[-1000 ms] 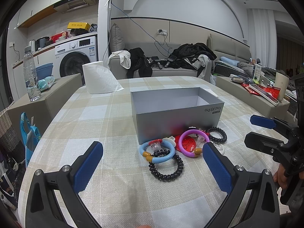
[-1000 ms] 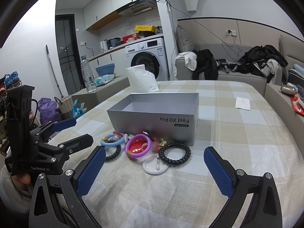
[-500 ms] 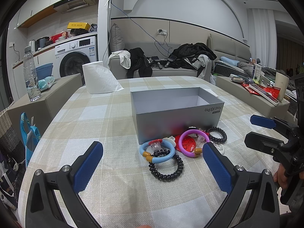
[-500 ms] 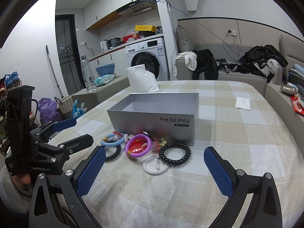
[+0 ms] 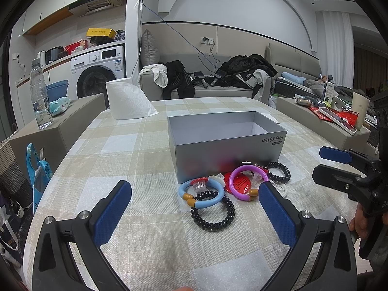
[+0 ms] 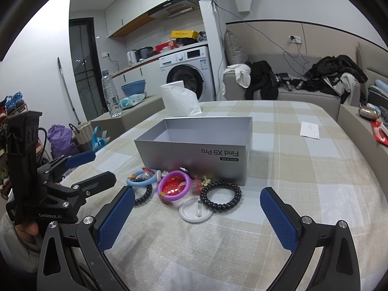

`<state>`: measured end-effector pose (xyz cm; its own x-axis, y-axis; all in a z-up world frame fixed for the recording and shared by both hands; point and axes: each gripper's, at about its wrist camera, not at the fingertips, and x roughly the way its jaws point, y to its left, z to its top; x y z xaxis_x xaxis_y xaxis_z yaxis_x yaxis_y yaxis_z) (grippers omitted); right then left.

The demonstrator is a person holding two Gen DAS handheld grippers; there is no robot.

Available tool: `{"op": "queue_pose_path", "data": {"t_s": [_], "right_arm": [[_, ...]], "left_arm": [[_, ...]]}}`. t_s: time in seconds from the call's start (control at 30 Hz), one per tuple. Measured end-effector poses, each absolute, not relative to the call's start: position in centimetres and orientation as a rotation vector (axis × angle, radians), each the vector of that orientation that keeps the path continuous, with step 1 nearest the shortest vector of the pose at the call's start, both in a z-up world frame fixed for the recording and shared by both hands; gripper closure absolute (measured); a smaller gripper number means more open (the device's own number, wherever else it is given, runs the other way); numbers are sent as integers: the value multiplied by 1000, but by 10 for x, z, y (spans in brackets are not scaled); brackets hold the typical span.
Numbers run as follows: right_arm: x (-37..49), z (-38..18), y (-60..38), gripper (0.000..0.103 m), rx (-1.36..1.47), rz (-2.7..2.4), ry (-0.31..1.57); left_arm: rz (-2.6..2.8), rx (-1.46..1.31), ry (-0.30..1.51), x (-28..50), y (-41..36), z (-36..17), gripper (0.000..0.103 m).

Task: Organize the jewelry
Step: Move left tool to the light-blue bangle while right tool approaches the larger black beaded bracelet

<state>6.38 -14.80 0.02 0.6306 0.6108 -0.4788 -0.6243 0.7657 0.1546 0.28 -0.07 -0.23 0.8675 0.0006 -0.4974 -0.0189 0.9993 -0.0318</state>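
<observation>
Nothing has shifted since the earlier frames: both grippers and every piece sit where they were.

The checked tablecloth (image 5: 135,145) covers the table, and on it stands the open grey phone box (image 5: 228,143), printed "Find X9 Pro", its inside bare as far as can be seen. A white tissue roll (image 5: 126,101) stands farther back on the cloth.

The left gripper (image 5: 194,214) hovers low over the cloth just short of the jewelry, level and pointing toward the box, its blue pads spread wide with nothing between them. The right gripper (image 6: 197,215) is held the same way beside it, fingers wide apart and empty; a hand (image 5: 361,223) grips its handle.

The jewelry lies in a cluster against the box's near wall. A black spiral hair tie (image 5: 213,214) lies nearest the left gripper, overlapped by a light blue bangle (image 5: 201,192). Beside that, a purple bangle (image 5: 246,180) rests on a red badge (image 5: 238,184). A second black spiral hair tie (image 6: 220,196) lies to the right, touching a white round disc (image 6: 196,209).
</observation>
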Motion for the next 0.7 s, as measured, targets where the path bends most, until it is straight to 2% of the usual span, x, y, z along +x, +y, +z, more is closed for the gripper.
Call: {"op": "queue_pose_path", "data": {"t_s": [0.43, 0.7], "right_arm": [[83, 0, -149, 0, -9, 638, 624], [99, -10, -140, 2, -53, 594, 760]], "left_arm": [[18, -76, 566, 9, 11, -5, 1], [35, -100, 610, 15, 15, -4, 1]]}}
